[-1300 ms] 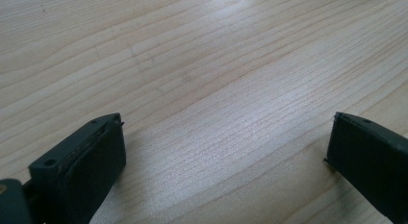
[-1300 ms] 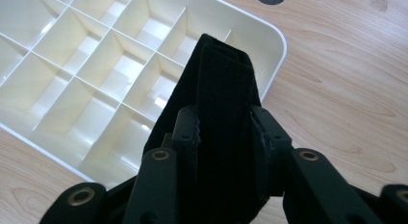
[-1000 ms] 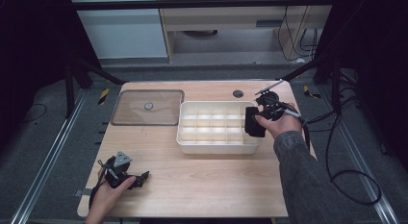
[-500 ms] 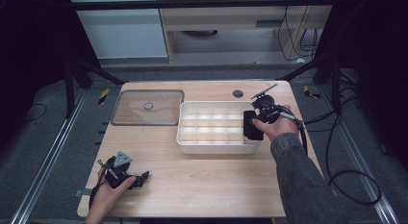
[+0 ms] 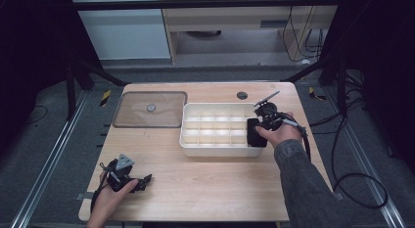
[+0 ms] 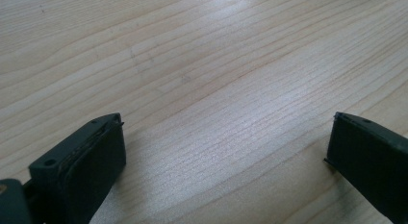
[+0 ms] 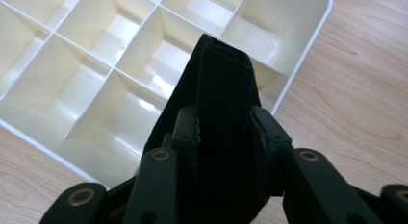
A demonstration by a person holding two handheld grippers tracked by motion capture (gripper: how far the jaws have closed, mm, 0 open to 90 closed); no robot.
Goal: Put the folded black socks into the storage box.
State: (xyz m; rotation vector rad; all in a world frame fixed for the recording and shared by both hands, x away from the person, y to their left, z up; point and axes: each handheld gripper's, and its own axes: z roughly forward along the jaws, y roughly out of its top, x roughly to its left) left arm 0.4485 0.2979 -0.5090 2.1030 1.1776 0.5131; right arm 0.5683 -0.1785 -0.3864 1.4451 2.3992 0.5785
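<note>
The right gripper (image 5: 255,131) is clamped on a black folded strap-like piece (image 7: 222,118), its jaws pressing the piece's two flat sides while the upper end sticks out past the fingertips. In the high view the black piece (image 5: 254,132) hangs over the right end of the cream compartment tray (image 5: 215,150), which sits in the middle of the bench (image 5: 210,189) toward its right edge; from the right gripper view the piece's tip stands above the tray's (image 7: 308,51) corner compartments, though whether it touches a divider cannot be made out. What the black piece is exactly stays hard to tell: its surface is dark and textured, and its lower part is hidden behind the jaws. A clear lid (image 5: 150,109) lies flat beside the tray's left side, near the far left corner of the bench. The left gripper (image 5: 142,181) rests low near the front left corner, jaws spread wide over bare wood (image 6: 202,80) with nothing between them; its jaw tips are cut off at the frame's edges
</note>
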